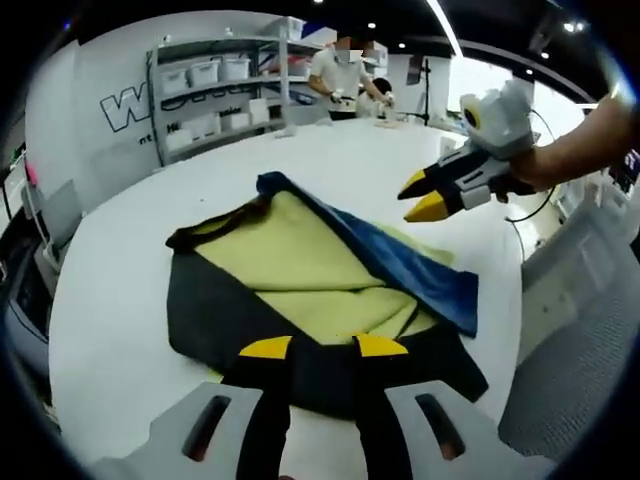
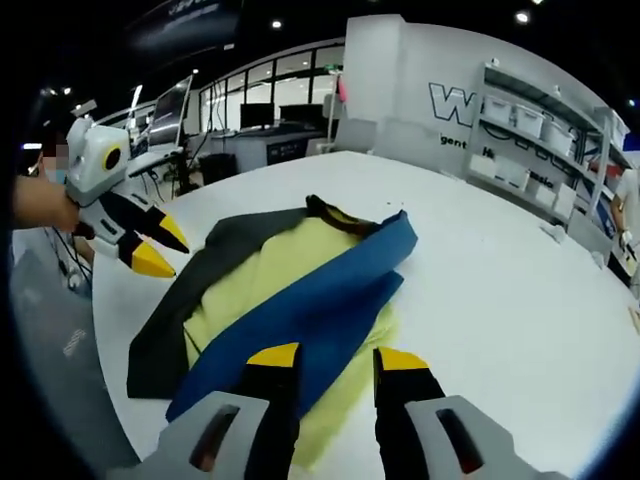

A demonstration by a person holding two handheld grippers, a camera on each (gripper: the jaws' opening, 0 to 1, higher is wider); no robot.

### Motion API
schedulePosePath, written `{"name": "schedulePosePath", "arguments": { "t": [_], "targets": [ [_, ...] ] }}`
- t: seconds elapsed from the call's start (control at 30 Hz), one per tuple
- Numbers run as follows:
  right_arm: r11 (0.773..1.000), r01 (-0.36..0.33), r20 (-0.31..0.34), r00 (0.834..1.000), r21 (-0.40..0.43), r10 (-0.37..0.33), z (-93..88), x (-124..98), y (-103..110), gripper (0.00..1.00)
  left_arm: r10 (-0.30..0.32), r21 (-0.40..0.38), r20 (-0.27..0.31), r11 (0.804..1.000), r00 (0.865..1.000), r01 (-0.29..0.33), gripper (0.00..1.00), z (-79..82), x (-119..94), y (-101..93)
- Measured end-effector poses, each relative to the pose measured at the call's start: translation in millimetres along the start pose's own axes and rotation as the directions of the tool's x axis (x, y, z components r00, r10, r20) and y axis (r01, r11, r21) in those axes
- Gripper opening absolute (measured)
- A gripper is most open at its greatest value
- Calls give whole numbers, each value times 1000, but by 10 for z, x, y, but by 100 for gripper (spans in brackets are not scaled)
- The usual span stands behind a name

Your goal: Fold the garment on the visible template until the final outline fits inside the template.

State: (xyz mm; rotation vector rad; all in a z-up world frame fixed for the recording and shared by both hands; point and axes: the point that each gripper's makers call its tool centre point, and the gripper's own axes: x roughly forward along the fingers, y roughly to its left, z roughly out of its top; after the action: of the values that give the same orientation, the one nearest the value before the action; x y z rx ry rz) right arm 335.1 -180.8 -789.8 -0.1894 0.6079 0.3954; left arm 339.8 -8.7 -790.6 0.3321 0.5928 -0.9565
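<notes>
On the white worktop (image 1: pixel 130 300) the garment (image 1: pixel 300 290) lies partly folded near the middle, a dark outer layer beneath, a pale yellow lining turned up, and a blue panel (image 2: pixel 310 310) laid diagonally across the yellow. No template outline can be made out on the worktop in either view, so fit against it cannot be judged.

Left gripper (image 1: pixel 322 347): jaws parted, nothing between them, poised just above the near dark hem. In the right gripper view it appears raised at the left, jaws apart and well clear of the cloth. Right gripper (image 2: pixel 337 357): jaws parted and empty, held over the near end of the blue panel; in the left gripper view it hangs above the far side of the garment, a hand behind it.

Judgement: both grippers are released and lifted to opposite sides of the garment, most likely so the lie of the fold can be checked before the next grip. The outline is uneven, with the dark edge spreading past the yellow, so further folding appears needed.

Shelving with bins (image 1: pixel 205 90) stands behind the worktop; people (image 1: pixel 345 70) work beyond it.
</notes>
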Motion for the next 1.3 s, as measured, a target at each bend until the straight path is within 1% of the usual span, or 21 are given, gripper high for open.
{"name": "schedulePosePath", "arguments": {
  "t": [0.17, 0.33, 0.43, 0.47, 0.53, 0.57, 0.63, 0.7, 0.77, 0.87, 0.97, 1.07, 1.13, 1.23, 1.27, 1.3],
  "targets": [
    [1000, 1, -28, 1000, 10, -1, -162, -57, 35, 23, -22, 9, -11, 1000, 1000, 22, 23, -40, 31, -138],
    [1000, 12, -74, 997, 16, -10, -345, -106, 39, 23, -41, 35, -12, 999, 999, 42, 20, 3, 90, -242],
    [1000, 22, -117, 993, 22, -19, -459, -124, 27, 21, -57, 46, -23, 997, 998, 58, 17, 28, 160, -302],
    [999, 25, -125, 992, 28, -21, -484, -127, 24, 20, -65, 55, -32, 996, 997, 67, 16, 22, 185, -332],
    [999, 28, -142, 990, 37, -23, -543, -130, 21, 17, -88, 96, -70, 991, 994, 94, 13, -22, 242, -416],
    [998, 30, -159, 987, 47, -22, -587, -131, 23, 16, -92, 100, -81, 990, 992, 100, 13, -44, 271, -443],
    [998, 30, -166, 986, 59, -20, -614, -135, 34, 15, -103, 102, -101, 988, 990, 113, 13, -79, 333, -497],
    [997, 29, -190, 982, 78, -14, -687, -127, 46, 14, -108, 108, -120, 987, 987, 121, 13, -103, 375, -533],
    [996, 31, -197, 980, 83, -14, -717, -124, 54, 12, -99, 114, -140, 987, 985, 115, 13, -128, 410, -530],
    [994, 24, -206, 979, 103, -2, -749, -120, 94, 8, -99, 107, -138, 988, 985, 115, 14, -112, 443, -523],
    [994, 18, -206, 979, 110, 5, -753, -103, 123, 6, -98, 122, -162, 985, 982, 118, 13, -149, 482, -526],
    [992, 19, -205, 979, 123, 6, -746, -95, 123, 5, -112, 119, -155, 984, 982, 131, 14, -131, 479, -547],
    [992, 21, -204, 979, 126, 6, -746, -91, 114, 4, -109, 135, -166, 982, 980, 132, 13, -149, 484, -548],
    [992, 18, -206, 978, 121, 7, -744, -88, 109, 0, -101, 154, -175, 980, 979, 129, 11, -174, 488, -532],
    [993, 18, -208, 978, 114, 6, -744, -91, 108, 0, -87, 170, -176, 979, 981, 117, 5, -178, 476, -506],
    [994, 16, -211, 977, 111, 8, -743, -91, 111, 0, -85, 169, -175, 979, 981, 115, 5, -180, 471, -500]
  ]
}}
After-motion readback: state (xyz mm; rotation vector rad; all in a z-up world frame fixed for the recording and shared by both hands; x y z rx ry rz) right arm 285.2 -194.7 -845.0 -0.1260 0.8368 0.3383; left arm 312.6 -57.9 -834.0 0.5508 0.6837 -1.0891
